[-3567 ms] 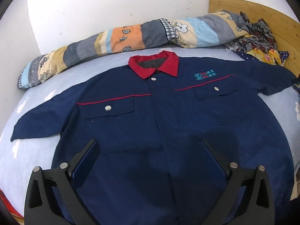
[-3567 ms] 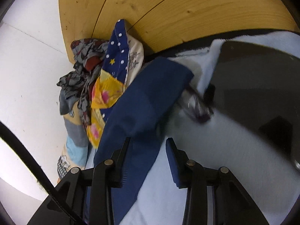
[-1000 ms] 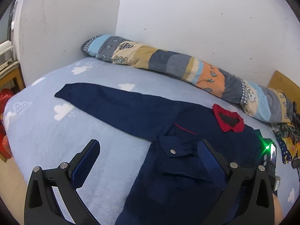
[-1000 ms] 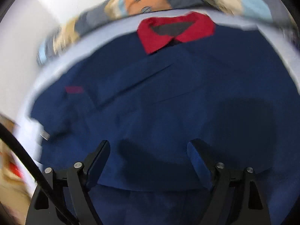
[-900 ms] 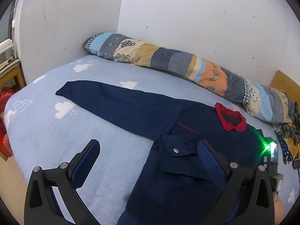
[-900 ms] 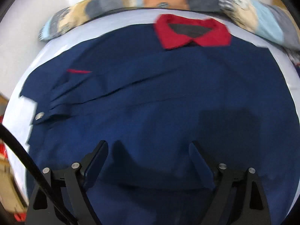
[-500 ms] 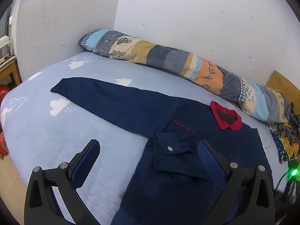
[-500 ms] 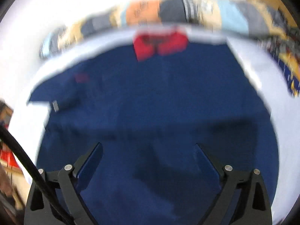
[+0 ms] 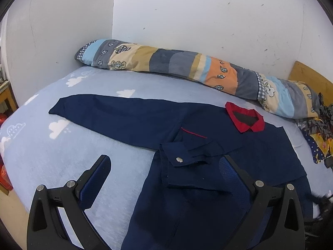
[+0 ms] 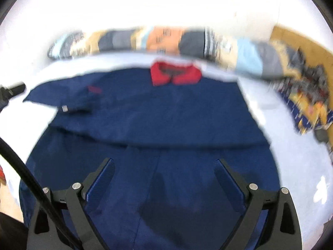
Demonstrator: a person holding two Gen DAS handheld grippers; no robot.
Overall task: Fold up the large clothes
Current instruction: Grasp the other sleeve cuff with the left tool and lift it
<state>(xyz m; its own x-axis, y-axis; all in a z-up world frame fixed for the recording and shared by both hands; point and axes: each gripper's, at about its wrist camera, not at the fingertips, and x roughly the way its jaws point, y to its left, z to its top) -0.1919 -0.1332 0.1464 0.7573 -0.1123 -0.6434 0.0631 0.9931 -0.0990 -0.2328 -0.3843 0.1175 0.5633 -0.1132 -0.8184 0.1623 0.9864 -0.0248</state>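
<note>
the navy jacket [image 9: 208,166] lies flat on the bed [image 9: 41,156], red collar [image 9: 245,118] toward the rolled quilt [image 9: 187,66] at the wall. the left tool [image 9: 164,166] hangs wide open over the jacket's near edge, nothing gripped. the right tool [image 10: 164,170] is spread wide above the lower front, empty. the left view shows one sleeve [image 9: 114,112] stretched out and a cuff folded across the chest; the right view is blurred but shows the whole body and clothes heap [image 10: 308,95].

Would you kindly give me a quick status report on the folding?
Left claw and right claw both open, empty. Navy jacket flat on bed, one sleeve folded across, other sleeve outstretched. Nothing blocking.
</note>
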